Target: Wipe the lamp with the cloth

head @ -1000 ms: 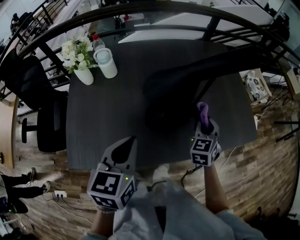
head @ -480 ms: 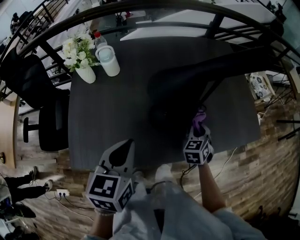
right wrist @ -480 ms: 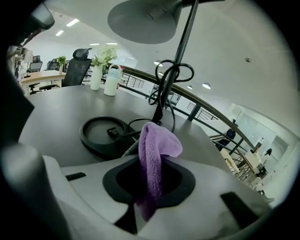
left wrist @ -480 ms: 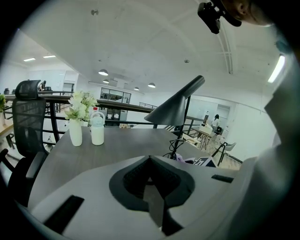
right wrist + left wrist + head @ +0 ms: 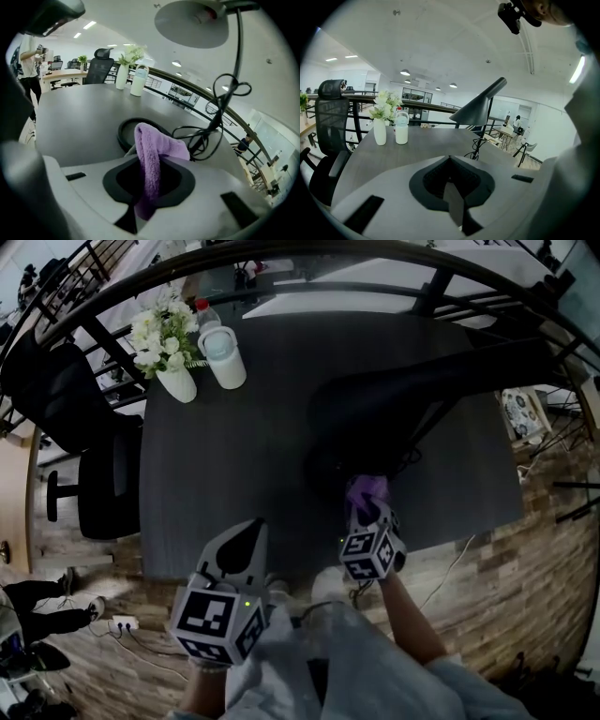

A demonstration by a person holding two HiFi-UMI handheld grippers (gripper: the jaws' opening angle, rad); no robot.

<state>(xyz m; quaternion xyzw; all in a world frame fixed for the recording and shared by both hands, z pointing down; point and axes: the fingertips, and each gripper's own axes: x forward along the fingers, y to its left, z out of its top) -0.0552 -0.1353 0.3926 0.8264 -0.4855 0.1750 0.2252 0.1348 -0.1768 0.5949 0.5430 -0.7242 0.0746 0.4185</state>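
Note:
A black desk lamp [image 5: 394, 404] stands on the dark table [image 5: 234, 460], its round base [image 5: 133, 133] just beyond my right gripper [image 5: 367, 509]. That gripper is shut on a purple cloth [image 5: 366, 491], which pokes up between the jaws [image 5: 154, 152] and hides the fingertips. The cloth hangs near the front rim of the base; I cannot tell whether it touches. The lamp shade [image 5: 192, 21] hangs overhead, and its looped cord [image 5: 220, 108] trails by the stem. My left gripper [image 5: 246, 538] sits at the table's near edge, shut and holding nothing [image 5: 452, 187]. The lamp shade [image 5: 480, 105] shows ahead of it.
A white vase of flowers [image 5: 169, 352] and a white bottle [image 5: 223, 357] stand at the table's far left corner. A black office chair [image 5: 94, 474] is left of the table. A dark curved railing [image 5: 300, 263] runs behind it. The person's legs are below the near edge.
My right gripper has moved left and back toward the near edge with the cloth, from the right of the lamp base to its front. The left gripper has stayed put.

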